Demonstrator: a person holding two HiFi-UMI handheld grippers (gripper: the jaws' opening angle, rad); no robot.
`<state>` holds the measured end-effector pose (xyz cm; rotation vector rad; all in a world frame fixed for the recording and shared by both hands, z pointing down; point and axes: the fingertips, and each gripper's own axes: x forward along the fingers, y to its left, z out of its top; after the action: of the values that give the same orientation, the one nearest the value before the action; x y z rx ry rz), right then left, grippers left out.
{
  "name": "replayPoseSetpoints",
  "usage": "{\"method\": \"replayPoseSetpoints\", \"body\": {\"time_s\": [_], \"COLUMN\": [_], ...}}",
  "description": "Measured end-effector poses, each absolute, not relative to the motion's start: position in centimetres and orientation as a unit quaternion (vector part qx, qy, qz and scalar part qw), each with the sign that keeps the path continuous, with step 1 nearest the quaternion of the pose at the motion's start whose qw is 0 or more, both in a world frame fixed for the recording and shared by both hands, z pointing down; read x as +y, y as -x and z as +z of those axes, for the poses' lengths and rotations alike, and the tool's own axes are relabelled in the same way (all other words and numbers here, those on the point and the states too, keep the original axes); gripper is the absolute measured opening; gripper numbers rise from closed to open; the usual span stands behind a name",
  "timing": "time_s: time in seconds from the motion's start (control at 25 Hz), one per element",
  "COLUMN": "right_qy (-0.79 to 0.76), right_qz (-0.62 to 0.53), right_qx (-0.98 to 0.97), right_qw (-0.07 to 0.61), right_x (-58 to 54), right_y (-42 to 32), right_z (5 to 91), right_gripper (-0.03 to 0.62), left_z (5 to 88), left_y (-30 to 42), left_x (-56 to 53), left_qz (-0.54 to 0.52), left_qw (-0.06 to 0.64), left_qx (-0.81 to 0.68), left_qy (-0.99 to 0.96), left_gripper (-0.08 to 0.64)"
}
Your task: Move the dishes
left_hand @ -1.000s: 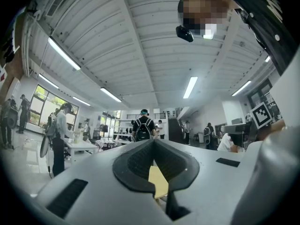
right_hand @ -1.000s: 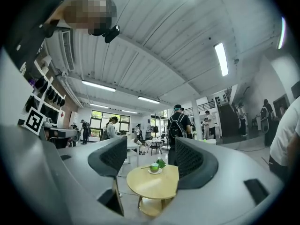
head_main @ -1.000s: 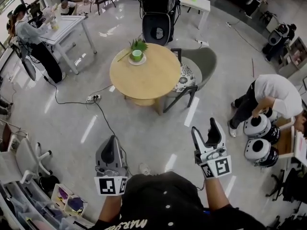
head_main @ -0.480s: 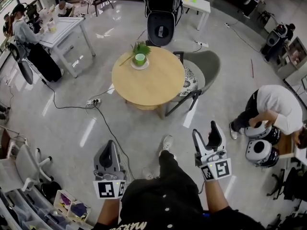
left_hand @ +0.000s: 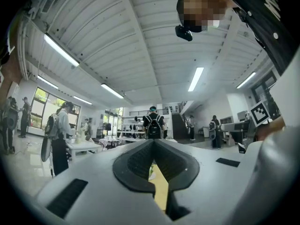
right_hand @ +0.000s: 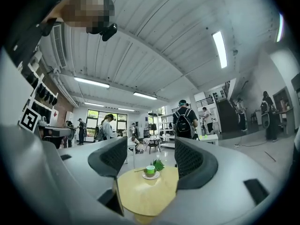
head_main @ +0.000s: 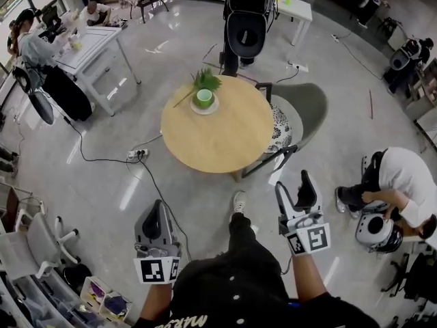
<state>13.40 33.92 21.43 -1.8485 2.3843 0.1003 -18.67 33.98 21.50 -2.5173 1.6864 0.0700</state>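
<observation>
A green cup on a white saucer [head_main: 204, 100] with a leafy sprig beside it stands at the far side of a round wooden table [head_main: 222, 132]. The cup [right_hand: 150, 170] also shows far off between the right jaws. My left gripper [head_main: 158, 205] is low and left, well short of the table, with its jaws shut and nothing held [left_hand: 153, 146]. My right gripper [head_main: 294, 186] is level with it on the right, open and empty [right_hand: 151, 154], pointing at the table [right_hand: 145, 196].
A grey chair [head_main: 304, 104] with a patterned cushion is tucked at the table's right. A person with a black backpack [head_main: 247, 16] stands beyond it. Another person [head_main: 403, 180] crouches at the right by a round white device. A power strip and cable [head_main: 136, 154] lie on the floor at the left.
The table and cup have come nearer in the head view as I walk forward, a foot now showing ahead. Both grippers keep their pose, left shut, right open.
</observation>
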Motion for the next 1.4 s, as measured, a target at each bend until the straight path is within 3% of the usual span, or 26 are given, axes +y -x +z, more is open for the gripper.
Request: {"method": "replayPoseSetpoints", "body": {"time_s": [0.8, 1.4], "right_qy": [0.555, 0.503], "right_qz": [0.025, 0.008], "right_qx": [0.83, 0.864], "right_qw": [0.057, 0.025], "right_x": [5.9, -0.1], "right_y": [-23.7, -18.3], "right_z": [18.7, 20.6], "right_gripper": [0.288, 0.288], "left_z": [17.0, 17.8], "left_y": [8.9, 11.4], "left_x": [9.1, 4.8], "left_qz": [0.032, 0.023], "left_qw": [0.068, 0.057], "left_qx": [0.622, 0.623], "left_qy": [0.779, 0.779], "left_gripper": [0.017, 0.017]}}
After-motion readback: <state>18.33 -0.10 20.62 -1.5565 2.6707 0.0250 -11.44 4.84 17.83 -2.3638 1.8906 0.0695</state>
